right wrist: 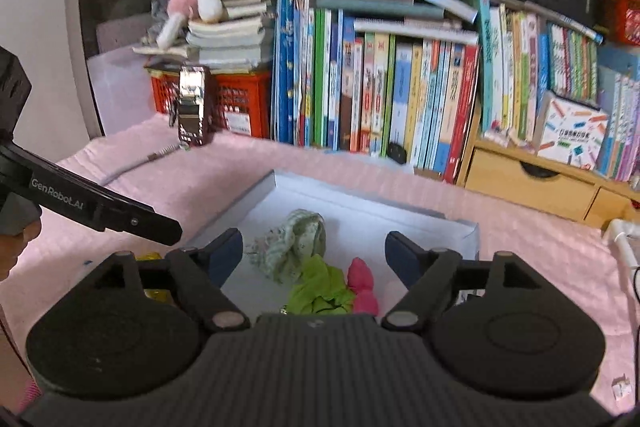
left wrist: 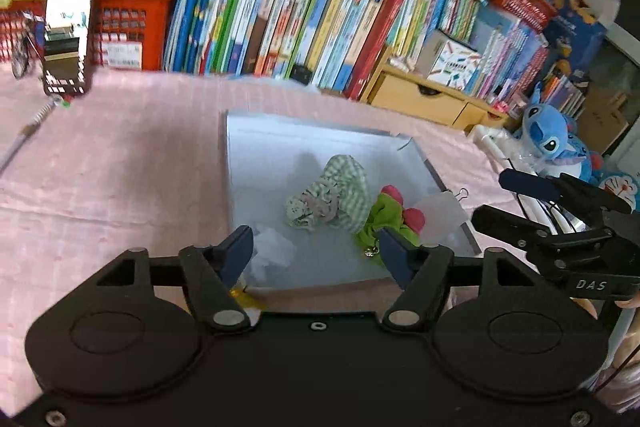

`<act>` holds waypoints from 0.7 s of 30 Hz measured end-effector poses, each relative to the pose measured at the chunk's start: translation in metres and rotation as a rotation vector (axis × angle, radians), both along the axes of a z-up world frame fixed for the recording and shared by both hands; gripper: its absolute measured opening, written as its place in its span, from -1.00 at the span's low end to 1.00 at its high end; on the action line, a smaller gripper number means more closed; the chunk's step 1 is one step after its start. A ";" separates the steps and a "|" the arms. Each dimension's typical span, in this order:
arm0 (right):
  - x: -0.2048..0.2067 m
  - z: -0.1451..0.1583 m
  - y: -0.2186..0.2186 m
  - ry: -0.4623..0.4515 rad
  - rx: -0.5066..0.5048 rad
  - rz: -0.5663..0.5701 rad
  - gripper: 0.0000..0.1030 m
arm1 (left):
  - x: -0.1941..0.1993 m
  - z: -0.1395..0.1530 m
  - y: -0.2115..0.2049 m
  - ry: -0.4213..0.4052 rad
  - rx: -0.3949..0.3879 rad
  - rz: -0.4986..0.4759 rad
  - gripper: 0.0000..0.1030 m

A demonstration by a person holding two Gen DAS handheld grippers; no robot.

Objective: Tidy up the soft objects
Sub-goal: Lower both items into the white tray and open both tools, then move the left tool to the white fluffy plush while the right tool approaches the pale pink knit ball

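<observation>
A shallow white box [left wrist: 256, 147] [right wrist: 360, 203] lies on the pink cloth. Inside it rest a green checked scrunchie [left wrist: 344, 187] [right wrist: 296, 239], a floral scrunchie [left wrist: 308, 207] beside it, and a lime-green and pink fabric piece [left wrist: 384, 219] [right wrist: 328, 287]. My left gripper [left wrist: 316, 255] hovers over the box's near edge, open, nothing between its fingers. My right gripper [right wrist: 314, 253] also stands open above the box, with the soft items lying below the gap. The right gripper shows at the right of the left wrist view [left wrist: 560, 211].
A row of upright books [left wrist: 300, 11] [right wrist: 380, 87] and red baskets [left wrist: 132, 27] line the back. A wooden drawer unit [left wrist: 420, 95] and a blue plush toy [left wrist: 548, 135] stand at the right. A dark phone on a stand [left wrist: 66, 39] is at the back left.
</observation>
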State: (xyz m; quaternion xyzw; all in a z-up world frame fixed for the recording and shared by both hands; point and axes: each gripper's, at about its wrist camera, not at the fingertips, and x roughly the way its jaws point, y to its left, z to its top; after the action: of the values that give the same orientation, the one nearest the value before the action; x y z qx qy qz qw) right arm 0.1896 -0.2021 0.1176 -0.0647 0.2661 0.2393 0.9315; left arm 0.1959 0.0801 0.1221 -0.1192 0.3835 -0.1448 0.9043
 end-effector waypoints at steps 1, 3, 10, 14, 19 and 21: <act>-0.006 0.001 -0.001 -0.010 0.004 0.001 0.70 | -0.008 0.002 0.001 -0.019 0.006 -0.001 0.38; -0.019 0.004 -0.003 -0.031 0.017 0.002 0.72 | -0.021 0.005 0.003 -0.051 0.014 0.000 0.44; -0.063 0.002 -0.010 -0.112 0.042 -0.037 0.86 | -0.066 0.002 0.013 -0.134 0.023 0.009 0.61; -0.085 -0.007 -0.014 -0.143 0.066 -0.073 0.87 | -0.087 -0.007 0.020 -0.154 0.022 0.024 0.70; -0.111 -0.016 -0.015 -0.171 0.064 -0.092 0.92 | -0.112 -0.019 0.024 -0.195 0.049 0.041 0.80; -0.121 -0.018 -0.016 -0.181 0.070 -0.095 0.94 | -0.119 -0.024 0.024 -0.212 0.065 0.049 0.83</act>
State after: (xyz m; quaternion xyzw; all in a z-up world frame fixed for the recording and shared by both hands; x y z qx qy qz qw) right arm 0.0683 -0.2179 0.0993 -0.0409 0.1754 0.1972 0.9637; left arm 0.0765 0.1040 0.0986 -0.0831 0.2871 -0.1221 0.9465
